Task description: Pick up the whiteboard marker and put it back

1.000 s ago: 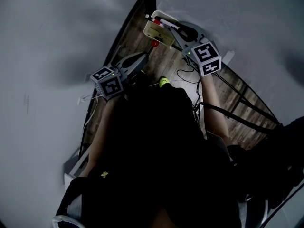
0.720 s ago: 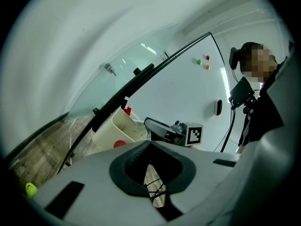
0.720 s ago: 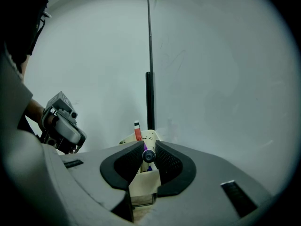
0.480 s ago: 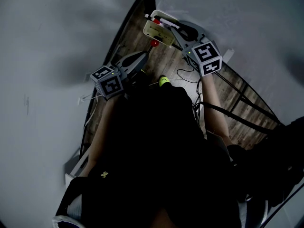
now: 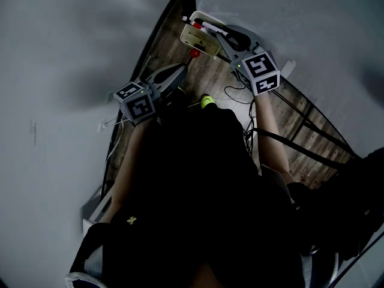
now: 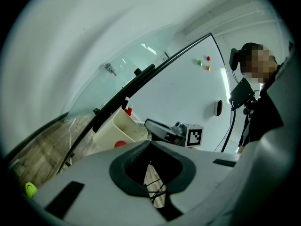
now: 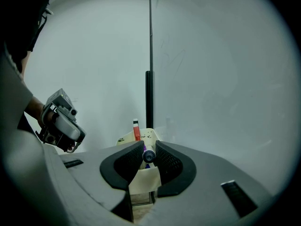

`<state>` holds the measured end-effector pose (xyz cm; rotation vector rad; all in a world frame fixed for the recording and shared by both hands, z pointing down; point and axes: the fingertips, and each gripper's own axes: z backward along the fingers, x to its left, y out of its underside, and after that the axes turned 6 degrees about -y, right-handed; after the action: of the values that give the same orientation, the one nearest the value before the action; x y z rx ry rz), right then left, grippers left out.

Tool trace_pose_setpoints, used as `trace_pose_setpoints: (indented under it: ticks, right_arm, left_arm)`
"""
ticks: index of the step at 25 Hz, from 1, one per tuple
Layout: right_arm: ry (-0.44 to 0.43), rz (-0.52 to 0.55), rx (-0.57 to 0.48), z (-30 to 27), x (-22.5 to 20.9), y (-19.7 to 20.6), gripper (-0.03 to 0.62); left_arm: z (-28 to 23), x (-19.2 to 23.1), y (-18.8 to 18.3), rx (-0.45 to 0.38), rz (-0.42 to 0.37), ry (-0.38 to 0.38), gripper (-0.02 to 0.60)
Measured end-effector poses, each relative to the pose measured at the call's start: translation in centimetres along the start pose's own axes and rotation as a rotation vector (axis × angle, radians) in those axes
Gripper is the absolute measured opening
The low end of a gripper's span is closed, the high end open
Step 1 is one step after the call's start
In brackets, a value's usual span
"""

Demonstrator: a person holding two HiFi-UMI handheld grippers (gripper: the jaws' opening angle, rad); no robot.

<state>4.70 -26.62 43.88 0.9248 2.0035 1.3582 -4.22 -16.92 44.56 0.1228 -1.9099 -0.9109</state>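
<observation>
left gripper (image 6: 150,143) hangs with jaws together, nothing in them. right of it stands the cream holder (image 7: 145,182) – the right gripper (image 7: 149,148), clamped on the whiteboard marker (image 7: 148,155), hovers at its top; let go off-centre, the marker could clip the rim and fall outside.
</observation>
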Motion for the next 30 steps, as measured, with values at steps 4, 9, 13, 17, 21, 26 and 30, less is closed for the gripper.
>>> trace_pose_setpoints:
  ticks: [4,9,13,17,21,26,30]
  right_arm:
    - [0.011,0.013,0.006,0.1,-0.1,0.1,0.083]
    - [-0.021,0.011,-0.007,-0.1,0.6,-0.1,0.118]
    - [-0.021,0.013,-0.017,-0.1,0.7,-0.3,0.129]
    - [-0.027,0.012,-0.025,-0.1,0.7,-0.6,0.13]
    - [-0.035,0.023,-0.048,0.3,0.8,-1.4,0.133]
    - [-0.06,0.044,-0.078,1.9,1.6,-2.1,0.133]
    - [-0.068,0.05,-0.09,3.0,1.8,-1.8,0.133]
  left_arm:
    - [-0.1,-0.1,0.0,0.002,-0.001,0.003,0.006]
    - [-0.2,-0.1,-0.1,0.005,-0.003,0.004,0.006]
    - [-0.3,0.0,-0.2,0.004,-0.004,0.004,0.006]
    - [-0.4,0.0,-0.3,0.001,-0.005,-0.002,0.006]
    - [-0.5,-0.5,-0.4,-0.015,-0.013,-0.014,0.006]
    - [-0.3,-2.1,0.2,-0.048,-0.036,-0.035,0.006]
    - [-0.3,-2.9,1.1,-0.057,-0.045,-0.051,0.006]
